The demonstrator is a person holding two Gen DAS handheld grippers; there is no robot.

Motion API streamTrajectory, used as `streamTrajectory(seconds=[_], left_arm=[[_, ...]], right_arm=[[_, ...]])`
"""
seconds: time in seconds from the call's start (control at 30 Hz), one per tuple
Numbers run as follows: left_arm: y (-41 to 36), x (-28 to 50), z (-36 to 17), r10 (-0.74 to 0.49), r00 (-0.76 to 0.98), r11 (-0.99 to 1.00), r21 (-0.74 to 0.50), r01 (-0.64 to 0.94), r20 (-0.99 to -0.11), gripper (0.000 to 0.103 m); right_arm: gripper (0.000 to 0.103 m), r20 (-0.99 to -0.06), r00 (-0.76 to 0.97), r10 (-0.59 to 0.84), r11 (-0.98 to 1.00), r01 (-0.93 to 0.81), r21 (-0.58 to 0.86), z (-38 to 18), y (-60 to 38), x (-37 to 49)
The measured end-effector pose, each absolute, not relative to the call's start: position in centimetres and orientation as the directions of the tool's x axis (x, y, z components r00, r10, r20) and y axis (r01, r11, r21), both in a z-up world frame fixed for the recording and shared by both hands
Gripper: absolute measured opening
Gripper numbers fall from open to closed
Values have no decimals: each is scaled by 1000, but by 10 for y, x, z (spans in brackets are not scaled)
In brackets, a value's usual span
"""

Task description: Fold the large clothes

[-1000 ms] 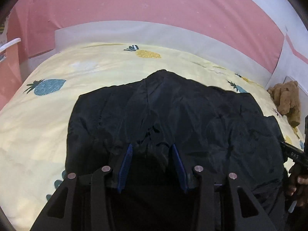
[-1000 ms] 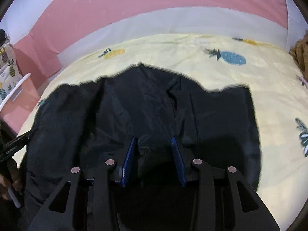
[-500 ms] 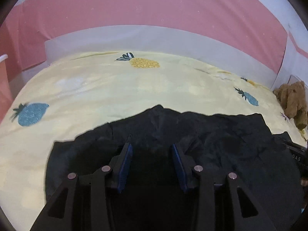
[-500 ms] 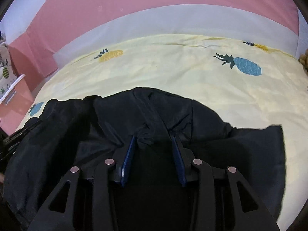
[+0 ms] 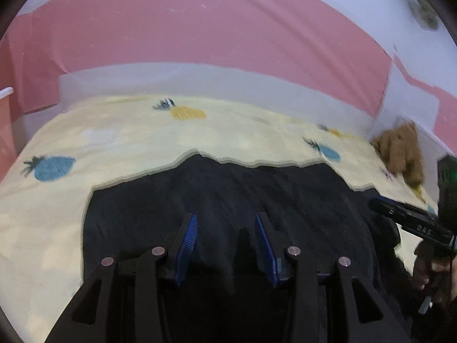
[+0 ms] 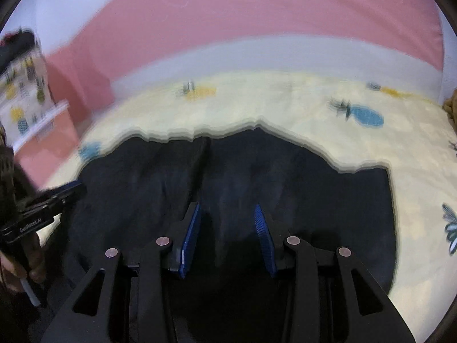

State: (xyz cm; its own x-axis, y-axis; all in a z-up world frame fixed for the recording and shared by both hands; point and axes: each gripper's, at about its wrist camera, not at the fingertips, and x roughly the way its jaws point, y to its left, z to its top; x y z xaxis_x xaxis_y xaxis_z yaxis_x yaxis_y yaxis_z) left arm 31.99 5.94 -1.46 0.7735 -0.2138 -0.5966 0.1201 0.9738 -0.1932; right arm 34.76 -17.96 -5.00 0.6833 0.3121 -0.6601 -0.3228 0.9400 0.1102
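Observation:
A large black garment lies spread on the yellow pineapple-print bed sheet, its far edge wavy and blurred by motion. My left gripper is shut on a fold of its near edge, with dark cloth filling the gap between the blue pads. In the right wrist view the same garment runs up between the blue pads of my right gripper, which is shut on it too. Each view shows the other gripper's black finger at its edge, held by a hand: on the right and on the left.
A brown plush toy sits at the bed's far right corner against the wall. A pink and white wall borders the bed's far side. To the left stands a pink box with a white rim. Bare sheet surrounds the garment.
Both grippers pulled the garment back toward me, so its far edge retreated across the sheet, then moved out a little again. The cloth now looks flatter and the views are blurred.

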Motion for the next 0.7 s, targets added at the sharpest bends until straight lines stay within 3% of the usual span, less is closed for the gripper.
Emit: streamTrajectory(seconds=[0.07,0.13,0.33,0.47,0.57,0.7], left_arm=[[49,326,-41,-184,725,982,-150,112,-664,43],[49,328,-47,-182,717,983,-150,108,-673,43],[46,299,-11,-198,722,980,-159,122,-663,43],[30,270,-15,-251,707,968,-175,180,-661,43],[23,278,-46,-220,667,976,-154,157,-712,43],[23,282,-56,-210,673,978,-152,145,-710,43]], right_arm=[[39,-683,668,295,940,-331,82,-70,-173,353],[39,-689,665,290,942,-326,82,-65,-174,352],[39,-640,684,351,925,-361,121,-30,-177,306],[39,-685,625,374,906,-404,127,-55,-156,287],[39,-733,593,334,914,-394,97,-88,-145,296],[39,-737,588,334,918,-380,113,-102,-146,305]])
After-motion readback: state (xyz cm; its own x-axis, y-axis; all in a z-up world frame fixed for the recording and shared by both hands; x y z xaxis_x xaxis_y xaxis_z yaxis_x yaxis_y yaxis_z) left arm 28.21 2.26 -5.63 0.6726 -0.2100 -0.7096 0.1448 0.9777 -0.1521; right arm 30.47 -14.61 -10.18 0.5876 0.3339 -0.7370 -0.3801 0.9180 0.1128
